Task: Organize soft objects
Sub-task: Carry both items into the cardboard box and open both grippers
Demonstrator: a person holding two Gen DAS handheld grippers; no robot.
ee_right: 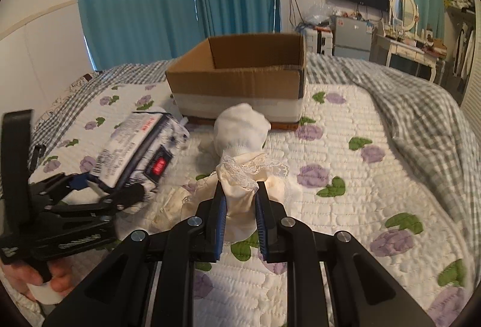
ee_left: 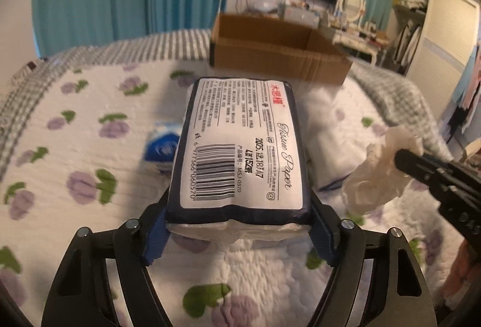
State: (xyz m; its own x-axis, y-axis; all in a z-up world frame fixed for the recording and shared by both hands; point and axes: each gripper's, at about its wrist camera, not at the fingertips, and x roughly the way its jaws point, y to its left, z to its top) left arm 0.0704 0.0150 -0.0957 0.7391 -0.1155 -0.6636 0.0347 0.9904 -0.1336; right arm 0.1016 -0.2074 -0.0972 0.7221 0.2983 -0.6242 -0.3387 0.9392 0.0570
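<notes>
Meanwhile, left gripper pinches the tissue pack; right gripper pinches a lace cloth, both lifted over the bed. Carry step; next, release into the box at the bed's far edge.

tissue pack label says "Tissue Paper", date 2025.12.18, barcode number 6 977366 060570, code MSJ-0570, plus a red Chinese brand name up top.
</notes>
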